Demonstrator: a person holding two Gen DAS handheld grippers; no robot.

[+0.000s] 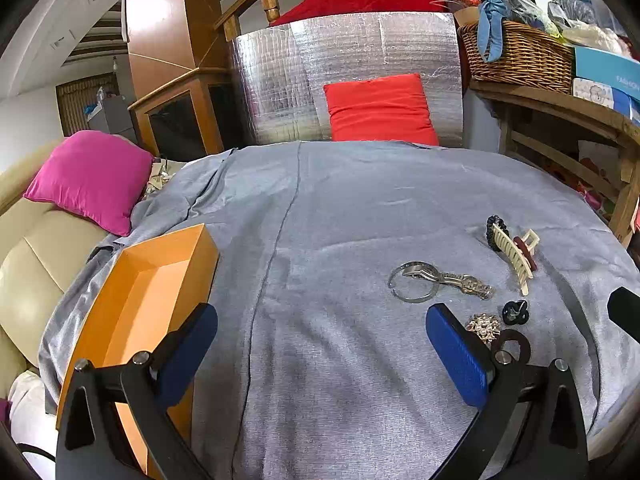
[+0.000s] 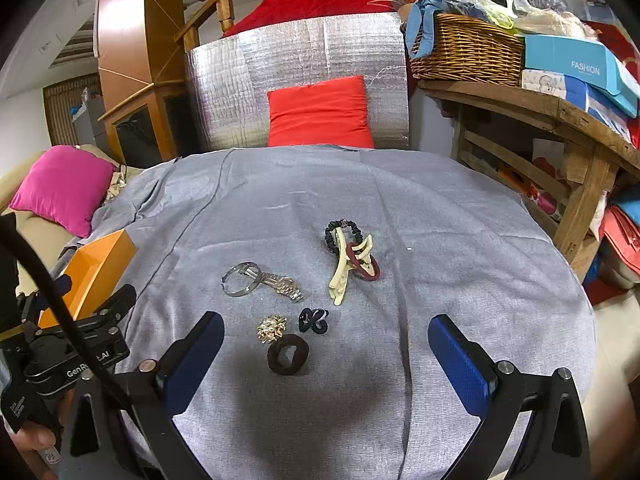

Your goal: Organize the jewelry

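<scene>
An open orange box point(image 1: 156, 280) sits at the left edge of the grey cloth; it also shows in the right wrist view point(image 2: 100, 268). Jewelry lies on the right: a silver bangle with a watch point(image 1: 436, 282) point(image 2: 260, 280), a cream hair claw point(image 1: 516, 258) point(image 2: 346, 268) over a black scrunchie point(image 2: 340, 232) and maroon ring point(image 2: 366, 268), a gold pearl brooch point(image 1: 484, 326) point(image 2: 272, 328), a navy hair tie point(image 1: 515, 312) point(image 2: 314, 320), a brown hair tie point(image 1: 512, 346) point(image 2: 288, 354). My left gripper point(image 1: 320, 344) is open and empty beside the box. My right gripper point(image 2: 326, 356) is open and empty, above the brown hair tie.
A red cushion point(image 1: 380, 108) leans on a silver foil panel point(image 1: 280, 80) behind the table. A pink cushion point(image 1: 88, 180) lies on a beige sofa at left. A wooden shelf point(image 2: 540, 104) with a wicker basket point(image 2: 468, 50) and boxes stands at right.
</scene>
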